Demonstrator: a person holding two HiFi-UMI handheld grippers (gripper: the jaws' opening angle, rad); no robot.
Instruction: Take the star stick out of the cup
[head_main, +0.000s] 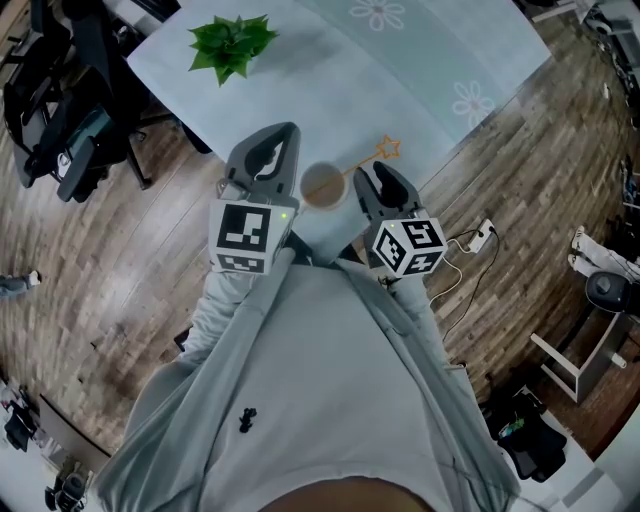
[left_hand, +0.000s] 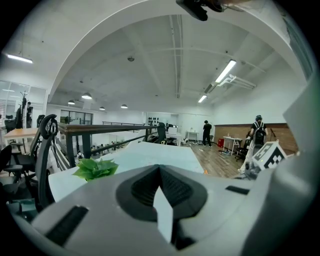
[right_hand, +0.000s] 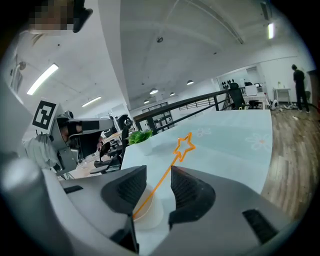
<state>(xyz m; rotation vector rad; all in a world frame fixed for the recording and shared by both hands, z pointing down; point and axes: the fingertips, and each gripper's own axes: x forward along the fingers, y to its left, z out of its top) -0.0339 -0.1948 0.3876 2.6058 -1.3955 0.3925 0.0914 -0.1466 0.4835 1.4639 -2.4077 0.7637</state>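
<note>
The star stick (right_hand: 184, 146) leans in the cup (right_hand: 150, 216), which stands near the edge of the table (head_main: 430, 70). Our right gripper (right_hand: 159, 182) is released: its jaws stand apart on both sides of the stick and do not press it. Our left gripper (left_hand: 160, 190) is clenched on nothing, just beside the cup. If we close off-centre or pull sideways, the thin stick may slip, or the unheld cup may tip over.

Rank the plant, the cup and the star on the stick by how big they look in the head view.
1. plant, clearly largest
2. cup
3. star, smallest

All three sit on the same table, so nearness hardly skews this.
</note>
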